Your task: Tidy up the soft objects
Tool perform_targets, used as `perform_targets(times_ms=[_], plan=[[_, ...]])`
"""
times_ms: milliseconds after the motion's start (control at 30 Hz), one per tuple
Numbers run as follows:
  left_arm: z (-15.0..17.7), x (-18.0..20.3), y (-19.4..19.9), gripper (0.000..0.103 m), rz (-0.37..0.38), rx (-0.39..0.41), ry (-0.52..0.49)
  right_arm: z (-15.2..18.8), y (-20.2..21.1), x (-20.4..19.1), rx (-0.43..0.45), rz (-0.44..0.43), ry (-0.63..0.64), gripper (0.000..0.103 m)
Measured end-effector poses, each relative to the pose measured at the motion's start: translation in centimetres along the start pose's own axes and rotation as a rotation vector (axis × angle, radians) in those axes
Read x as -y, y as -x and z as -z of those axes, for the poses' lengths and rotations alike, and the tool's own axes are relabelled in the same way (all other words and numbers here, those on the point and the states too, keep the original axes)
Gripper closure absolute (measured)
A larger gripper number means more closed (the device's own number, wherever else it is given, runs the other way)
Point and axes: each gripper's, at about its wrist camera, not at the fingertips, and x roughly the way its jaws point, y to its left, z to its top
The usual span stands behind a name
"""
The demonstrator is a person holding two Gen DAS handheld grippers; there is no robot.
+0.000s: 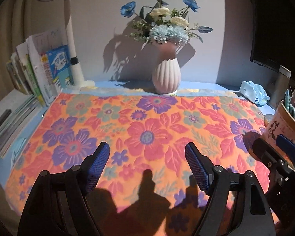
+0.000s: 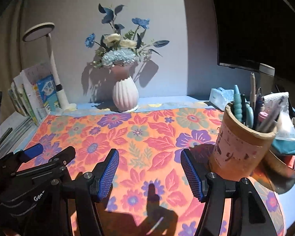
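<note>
An orange cloth with red, purple and green flowers (image 1: 147, 122) lies spread flat over the desk, also seen in the right wrist view (image 2: 143, 137). My left gripper (image 1: 147, 149) hovers over its near half, open, with only cloth showing between the blue pads. My right gripper (image 2: 149, 154) is open too, above the near right part of the cloth, beside the pen cup. The two grippers are side by side: the right one (image 1: 273, 143) shows at the left view's right edge, and the left one (image 2: 51, 150) at the right view's left edge.
A ribbed pink vase of flowers (image 1: 166, 78) stands at the cloth's far edge. At the left are a desk lamp (image 1: 72, 45) and upright books (image 1: 39, 72). On the right are a tissue pack (image 1: 253, 91), a pen cup (image 2: 243, 147), a dark monitor (image 2: 255, 19) and bunched teal fabric (image 2: 285, 145).
</note>
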Motion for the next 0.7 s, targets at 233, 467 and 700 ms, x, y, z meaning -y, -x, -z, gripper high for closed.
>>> perform_targets(times_ms=[233, 467, 700], plan=[[-0.1, 1.9, -2.9, 0.018, -0.027, 0.028, -0.082, -1.3, -3.1, 0.3, 0.006, 0.046, 0.056, 0.037], [1.0, 3.2, -4.8, 0.017, -0.057, -0.010, -0.129, -0.5, -4.8, 1.3, -0.010, 0.052, 0.020, 0.024], [1.0, 2.4, -5.4, 0.008, -0.054, -0.034, -0.087, 0.2, -5.4, 1.3, -0.016, 0.045, 0.032, 0.017]])
